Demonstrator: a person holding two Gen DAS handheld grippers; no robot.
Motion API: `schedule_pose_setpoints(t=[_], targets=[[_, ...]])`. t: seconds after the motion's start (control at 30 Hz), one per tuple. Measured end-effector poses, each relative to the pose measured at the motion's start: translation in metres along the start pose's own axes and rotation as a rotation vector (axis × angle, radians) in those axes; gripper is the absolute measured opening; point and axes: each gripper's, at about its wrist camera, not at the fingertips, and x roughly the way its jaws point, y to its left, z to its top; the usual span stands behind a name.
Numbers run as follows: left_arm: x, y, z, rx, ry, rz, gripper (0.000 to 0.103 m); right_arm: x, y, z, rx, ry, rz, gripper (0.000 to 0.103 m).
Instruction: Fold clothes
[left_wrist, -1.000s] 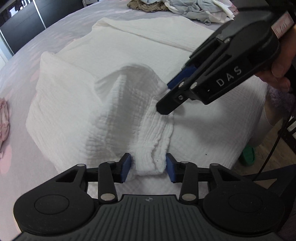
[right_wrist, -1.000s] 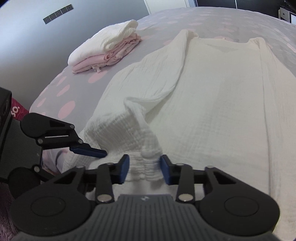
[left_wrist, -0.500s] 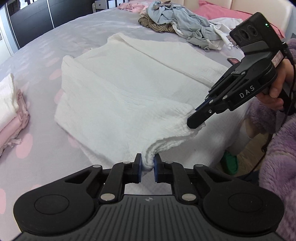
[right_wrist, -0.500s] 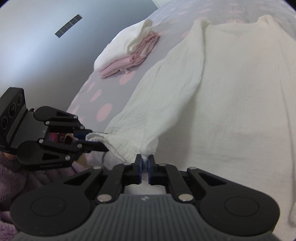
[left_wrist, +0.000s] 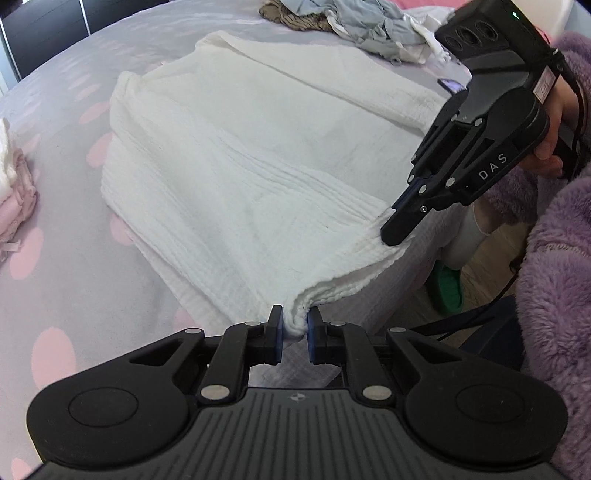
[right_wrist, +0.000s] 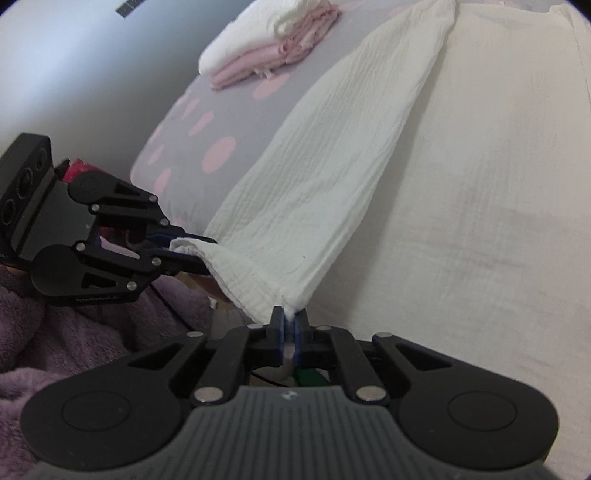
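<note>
Both sets of jaws have just been closing since the earlier frames, and each is now pinching the hem of the white garment (left_wrist: 236, 155), whose near edge has been lifted taut off the bed.

Left-wrist view, left to right, with the garment as landmark: a folded pile of pink and white clothes (left_wrist: 14, 184) is lying well to its left on the grey bedsheet with pink dots (left_wrist: 48, 258). The garment is spreading across the middle of the bed, its far end pointing toward a heap of unfolded laundry (left_wrist: 354, 22) beyond it. At its near corner the left gripper (left_wrist: 294, 328) is clamping a bunched fold between the blue pads. Along the same hem, to the right, the right gripper (left_wrist: 397, 229) is biting the edge, carried by a hand (left_wrist: 554, 122) in a purple fleece sleeve (left_wrist: 554, 295).

Right-wrist view, left to right: the left gripper (right_wrist: 192, 254) is gripping the hem at the garment's left corner. The folded pile (right_wrist: 273, 37) is resting beyond the garment, upper left. The right gripper (right_wrist: 290, 325) is squeezing thin cloth, its jaws nearly together. The garment (right_wrist: 461, 166) is filling the right side, with its sleeve (right_wrist: 332, 166) stretching from the held hem toward the far end of the bed.
</note>
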Motion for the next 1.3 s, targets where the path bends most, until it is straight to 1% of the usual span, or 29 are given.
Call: schedule_pose_setpoints(t=[0.07, 0.13, 0.17, 0.2, 0.27, 0.3, 0.33, 0.4, 0.43, 0.5, 0.6, 0.67, 0.7, 0.77, 0.87, 1.0, 1.2, 1.3], targets=[[0.006, -0.003, 0.001, 0.021, 0.017, -0.011, 0.014, 0.005, -0.002, -0.001, -0.007, 0.021, -0.038, 0.006], [0.005, 0.0, 0.003, 0.014, 0.013, -0.019, 0.023, 0.007, -0.004, -0.001, -0.013, 0.034, -0.068, 0.006], [0.003, 0.004, 0.004, -0.003, 0.001, -0.027, 0.025, 0.009, -0.005, 0.0, -0.006, 0.04, -0.071, 0.011], [-0.001, 0.009, 0.005, -0.024, -0.016, -0.032, 0.03, 0.01, -0.006, 0.0, -0.006, 0.044, -0.084, 0.014], [-0.01, 0.021, 0.009, -0.075, -0.055, -0.038, 0.036, 0.01, -0.007, 0.0, -0.017, 0.048, -0.126, 0.027], [-0.015, 0.028, 0.011, -0.1, -0.074, -0.041, 0.039, 0.009, -0.006, 0.001, -0.028, 0.042, -0.151, 0.03], [-0.02, 0.036, 0.014, -0.129, -0.097, -0.046, 0.042, 0.008, -0.006, 0.003, -0.036, 0.032, -0.167, 0.03], [-0.03, 0.055, 0.019, -0.183, -0.141, -0.054, 0.043, 0.004, -0.008, 0.007, -0.038, 0.008, -0.191, 0.03], [-0.033, 0.064, 0.021, -0.201, -0.156, -0.046, 0.044, 0.002, -0.009, 0.01, -0.037, -0.011, -0.205, 0.031], [-0.032, 0.087, 0.025, -0.238, -0.166, 0.013, 0.044, 0.0, -0.01, 0.019, -0.03, -0.051, -0.242, 0.032], [-0.013, 0.117, 0.026, -0.3, -0.155, 0.149, 0.044, 0.0, -0.013, 0.032, -0.006, -0.114, -0.305, 0.036], [0.005, 0.135, 0.024, -0.326, -0.139, 0.231, 0.043, 0.003, -0.012, 0.036, 0.009, -0.159, -0.315, 0.041], [0.015, 0.141, 0.024, -0.324, -0.129, 0.259, 0.043, 0.005, -0.012, 0.038, 0.014, -0.179, -0.315, 0.043], [0.031, 0.151, 0.021, -0.31, -0.106, 0.291, 0.043, 0.01, -0.012, 0.043, 0.007, -0.189, -0.322, 0.044], [0.047, 0.159, 0.02, -0.264, -0.106, 0.292, 0.043, 0.018, -0.013, 0.051, -0.003, -0.201, -0.335, 0.044], [0.057, 0.162, 0.026, -0.223, -0.161, 0.276, 0.043, 0.024, -0.023, 0.057, 0.015, -0.208, -0.327, 0.044], [0.066, 0.166, 0.038, -0.202, -0.226, 0.247, 0.043, 0.03, -0.033, 0.064, 0.028, -0.225, -0.294, 0.045], [0.066, 0.164, 0.042, -0.188, -0.273, 0.232, 0.043, 0.032, -0.035, 0.064, 0.027, -0.219, -0.29, 0.045]])
